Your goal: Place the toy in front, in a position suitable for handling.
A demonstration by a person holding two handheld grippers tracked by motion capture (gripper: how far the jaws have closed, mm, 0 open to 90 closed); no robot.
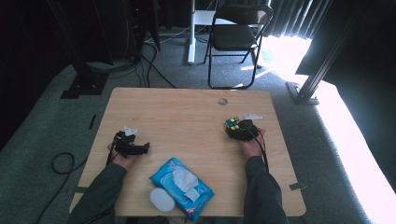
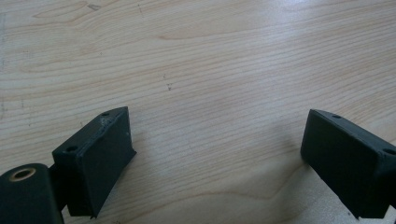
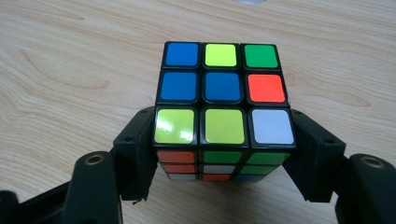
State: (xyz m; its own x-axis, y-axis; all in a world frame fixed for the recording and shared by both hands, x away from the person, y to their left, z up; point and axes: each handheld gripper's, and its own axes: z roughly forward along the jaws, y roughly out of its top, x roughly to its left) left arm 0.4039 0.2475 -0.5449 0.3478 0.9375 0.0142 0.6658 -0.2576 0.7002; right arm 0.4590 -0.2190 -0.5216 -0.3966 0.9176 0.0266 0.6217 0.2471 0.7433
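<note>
A scrambled Rubik's cube (image 3: 223, 88) rests on the wooden table (image 1: 187, 112) at the right side; its top face shows blue, yellow, green, red and white stickers. My right gripper (image 3: 224, 133) has its two black pads pressed against the cube's left and right sides at its near edge. From above, the cube (image 1: 232, 124) sits just beyond the right gripper (image 1: 237, 129) and the hand holding it. My left gripper (image 1: 142, 149) lies low at the table's left, pointing right. Its jaws stand wide apart over bare wood, so the left gripper (image 2: 217, 128) is open with nothing between them.
A blue pack of wet wipes (image 1: 182, 186) lies at the front middle, with a white oval lid (image 1: 162, 199) beside it near the front edge. A small round hole (image 1: 222, 101) marks the table's far side. A folding chair (image 1: 236, 37) stands beyond the table.
</note>
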